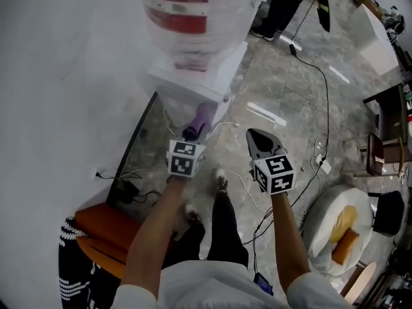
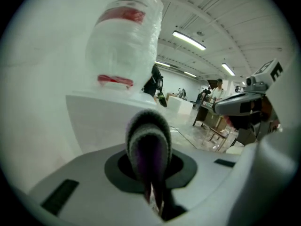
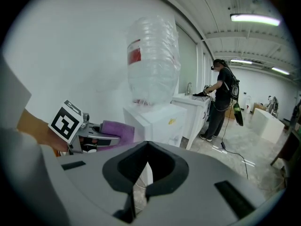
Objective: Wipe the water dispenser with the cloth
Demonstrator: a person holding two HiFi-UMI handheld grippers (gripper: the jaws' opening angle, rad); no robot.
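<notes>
Beside the white wall (image 1: 71, 76) stands the water dispenser (image 1: 205, 76), a clear bottle (image 1: 193, 8) upside down on its top. The left gripper (image 1: 192, 132) is clamped on a folded purple cloth (image 1: 201, 117). The left gripper view shows the fold bulging up from between the closed jaws, with the dispenser's white body straight ahead. The cloth sits low against the cabinet's front corner, below the top ledge. No view settles whether it touches the panel or hangs just beside it. The right gripper view shows it right next to the cabinet's side.

The step in hand appears to be bringing the cloth onto the dispenser for a wiping stroke. The next move probably calls for pressing the fold flat against the panel and drawing it along the surface. The grip must stay firm so the cloth does not slip out.

The left forearm reaches forward and down from the person's body, its marker cube facing up and its jaws pointed at the cabinet. The right gripper (image 1: 256, 138) has its jaws drawn together on nothing. It is held alongside on a similarly extended forearm, over the stone floor (image 1: 283, 89) and clear of the dispenser, taking no part for now.
</notes>
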